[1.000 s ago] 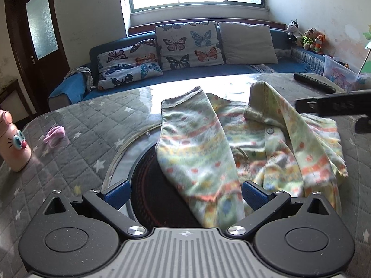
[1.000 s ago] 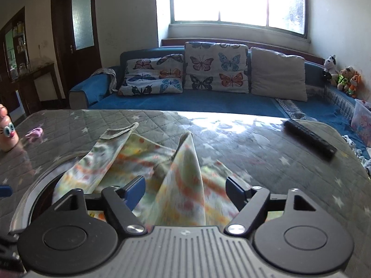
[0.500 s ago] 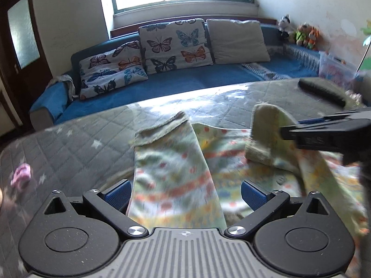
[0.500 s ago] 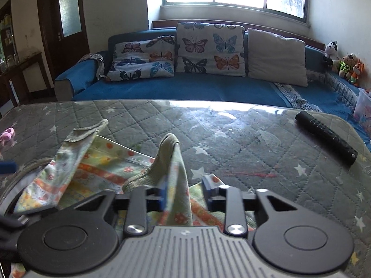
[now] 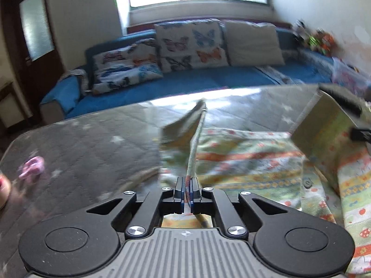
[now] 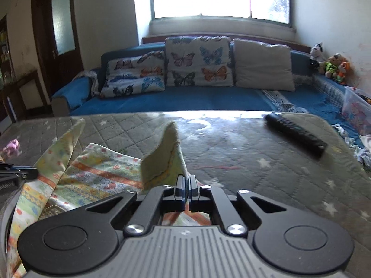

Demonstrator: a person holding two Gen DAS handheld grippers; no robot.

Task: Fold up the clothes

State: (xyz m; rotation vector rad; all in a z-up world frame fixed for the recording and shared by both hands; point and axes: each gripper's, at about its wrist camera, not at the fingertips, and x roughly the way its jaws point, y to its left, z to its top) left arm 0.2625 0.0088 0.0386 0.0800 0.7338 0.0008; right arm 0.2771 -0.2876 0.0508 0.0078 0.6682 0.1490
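— So, what is the left gripper (image 5: 187, 191) doing from where you are standing?

— Its jaws are pressed together, pinching a sleeve (image 5: 194, 139) of the patterned shirt (image 5: 243, 162). The sleeve is rising edge-on from the fingertips toward twelve o'clock, its cuff tilting up off the cloth.

— And the right gripper (image 6: 186, 189)?

— Same story. Its jaws are clamping the other sleeve (image 6: 165, 159), which is standing up in a peak just ahead of the fingers, toward eleven o'clock in that camera. In the left camera that sleeve is showing at about two o'clock, lifted, with the dark tip of the right gripper beside it.

— Where is the shirt itself lying?

— It is lying on the grey quilted table cover (image 6: 243, 153) with star stitching. The body is spreading flat between the two raised sleeves, a button (image 5: 307, 182) showing on it at about three o'clock from the left gripper.

— Anything else sitting on the table?

— A black remote control (image 6: 296, 134) is resting well apart from the shirt, at two o'clock in the right view. A small pink thing (image 5: 32, 165), too blurred to name, is lying at nine o'clock in the left view. Beyond the table a blue sofa (image 6: 185, 97) is carrying butterfly cushions (image 6: 199, 61), with soft toys (image 6: 331, 66) at its far right end.
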